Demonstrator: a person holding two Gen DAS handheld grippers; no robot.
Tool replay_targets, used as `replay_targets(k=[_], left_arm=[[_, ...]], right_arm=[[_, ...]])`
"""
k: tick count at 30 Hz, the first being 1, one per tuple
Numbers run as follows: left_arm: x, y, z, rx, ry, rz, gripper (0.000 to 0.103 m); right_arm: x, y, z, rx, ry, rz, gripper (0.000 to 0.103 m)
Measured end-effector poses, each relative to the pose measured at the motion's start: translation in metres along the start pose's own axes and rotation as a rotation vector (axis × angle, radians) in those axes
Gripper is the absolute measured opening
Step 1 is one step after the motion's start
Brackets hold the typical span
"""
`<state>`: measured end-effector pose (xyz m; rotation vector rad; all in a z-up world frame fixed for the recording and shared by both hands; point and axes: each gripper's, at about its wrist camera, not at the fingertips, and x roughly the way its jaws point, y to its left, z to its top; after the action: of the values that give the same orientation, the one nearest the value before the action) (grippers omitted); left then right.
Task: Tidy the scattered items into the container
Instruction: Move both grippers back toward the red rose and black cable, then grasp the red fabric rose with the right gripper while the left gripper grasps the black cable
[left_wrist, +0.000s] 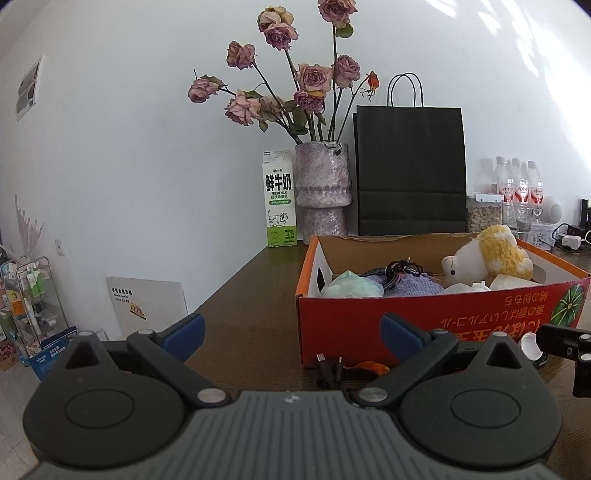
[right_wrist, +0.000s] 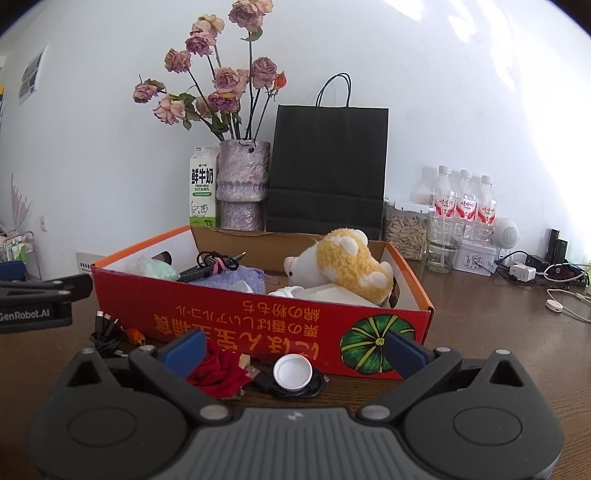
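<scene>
Left to right along the front wall of the red box (right_wrist: 258, 314): a tangle of black cables (right_wrist: 105, 328), a red cloth flower (right_wrist: 218, 373) and a white bottle cap (right_wrist: 292, 371) on a dark ring lie on the table, all close against the box. Both the left gripper (left_wrist: 291, 332) and the right gripper (right_wrist: 295, 350) are empty, jaws spread wide. Judged risk: the cap is shallow and could skid away, and a dragged cable could snag the flower.
</scene>
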<state>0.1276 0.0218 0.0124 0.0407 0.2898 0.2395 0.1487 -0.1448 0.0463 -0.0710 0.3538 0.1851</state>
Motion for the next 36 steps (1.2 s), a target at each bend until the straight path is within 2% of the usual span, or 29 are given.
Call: replay_targets(k=[9,17,21,29,31,33,35,36], left_arm=[[0.003,0.007,-0.005,0.024,0.095,-0.06,0.103],[0.025,0.007,-0.008,0.03,0.232,-0.123,0.103],[0.035,0.003,-0.007,0.054,0.243,-0.121,0.103],[0.064,0.006,-0.007,0.023,0.353,-0.176,0.093],[0.067,0.007,-0.008,0.011,0.372,-0.186,0.091],[0.069,0.008,-0.008,0.006,0.383,-0.19,0.089],[0.068,0.006,-0.007,0.012,0.374,-0.195,0.079],[0.067,0.006,-0.007,0.016,0.366,-0.202,0.069]], right_arm=[[-0.002,0.004,-0.002,-0.022,0.03,0.039,0.1],[0.006,0.01,-0.004,-0.041,0.099,0.069,0.094],[0.016,0.013,-0.002,-0.032,0.131,0.116,0.092],[0.045,0.037,0.005,-0.071,0.198,0.166,0.076],[0.05,0.041,0.005,-0.072,0.22,0.175,0.063],[0.054,0.042,0.005,-0.072,0.239,0.177,0.06],[0.052,0.042,0.004,-0.071,0.232,0.182,0.051],[0.051,0.042,0.004,-0.069,0.229,0.184,0.046]])
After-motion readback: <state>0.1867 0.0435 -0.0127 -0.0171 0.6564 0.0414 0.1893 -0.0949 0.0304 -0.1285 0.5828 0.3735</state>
